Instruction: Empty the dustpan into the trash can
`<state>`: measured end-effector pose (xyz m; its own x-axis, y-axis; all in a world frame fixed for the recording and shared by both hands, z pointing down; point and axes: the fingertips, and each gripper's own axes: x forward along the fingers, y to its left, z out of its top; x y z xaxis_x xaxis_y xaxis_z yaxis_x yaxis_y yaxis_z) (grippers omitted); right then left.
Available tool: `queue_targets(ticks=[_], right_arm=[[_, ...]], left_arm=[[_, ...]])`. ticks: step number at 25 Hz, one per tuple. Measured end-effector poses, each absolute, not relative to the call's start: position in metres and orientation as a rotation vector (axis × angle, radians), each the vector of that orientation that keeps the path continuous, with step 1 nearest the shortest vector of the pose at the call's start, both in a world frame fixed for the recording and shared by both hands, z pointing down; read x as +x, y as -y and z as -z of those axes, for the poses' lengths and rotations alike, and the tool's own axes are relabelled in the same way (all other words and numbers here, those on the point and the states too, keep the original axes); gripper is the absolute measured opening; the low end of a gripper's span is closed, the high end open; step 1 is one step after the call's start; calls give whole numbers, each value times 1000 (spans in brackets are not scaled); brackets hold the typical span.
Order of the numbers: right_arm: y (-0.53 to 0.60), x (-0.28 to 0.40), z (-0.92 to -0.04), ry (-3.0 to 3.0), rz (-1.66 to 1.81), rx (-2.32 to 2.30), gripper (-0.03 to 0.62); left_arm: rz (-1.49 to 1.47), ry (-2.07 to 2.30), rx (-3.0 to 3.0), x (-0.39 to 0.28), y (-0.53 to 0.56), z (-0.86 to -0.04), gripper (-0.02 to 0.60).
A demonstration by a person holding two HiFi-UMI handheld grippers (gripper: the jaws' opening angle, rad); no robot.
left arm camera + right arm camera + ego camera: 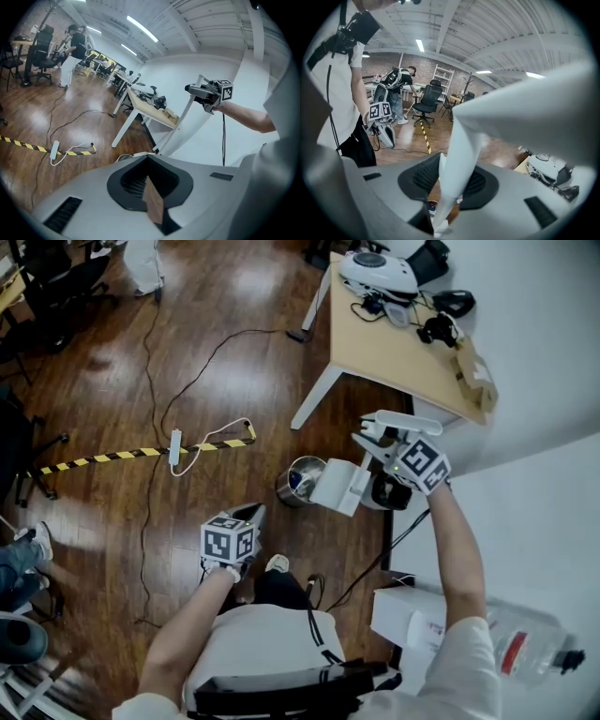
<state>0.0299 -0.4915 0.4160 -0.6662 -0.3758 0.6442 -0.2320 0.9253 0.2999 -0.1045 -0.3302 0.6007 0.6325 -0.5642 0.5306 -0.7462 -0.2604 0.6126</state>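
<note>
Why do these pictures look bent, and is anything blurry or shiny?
Left gripper view: fisheye lens, dark round corners, bright ceiling lights. Right gripper view: same bending, and the close dustpan looks soft. Head view: lamp glare on the floor.

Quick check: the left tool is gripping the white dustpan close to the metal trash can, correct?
Not the left. It is the right tool that is gripping the white dustpan close to the metal trash can. The head view shows this.
</note>
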Motion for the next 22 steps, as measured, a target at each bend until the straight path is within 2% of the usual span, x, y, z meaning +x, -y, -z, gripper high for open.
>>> queue_targets(ticks=[5,11,22], right_arm=[[495,51,-409,2327,216,529,129],[490,119,-389,2323,162,771,129],[414,277,-332,2294,47,1225,129]], left_arm=[[-260,1024,1964,-107,329,-594,-11],[-289,987,1992,-99,320,-598,-11],[-374,794,2095,-18,304,-593,-11]])
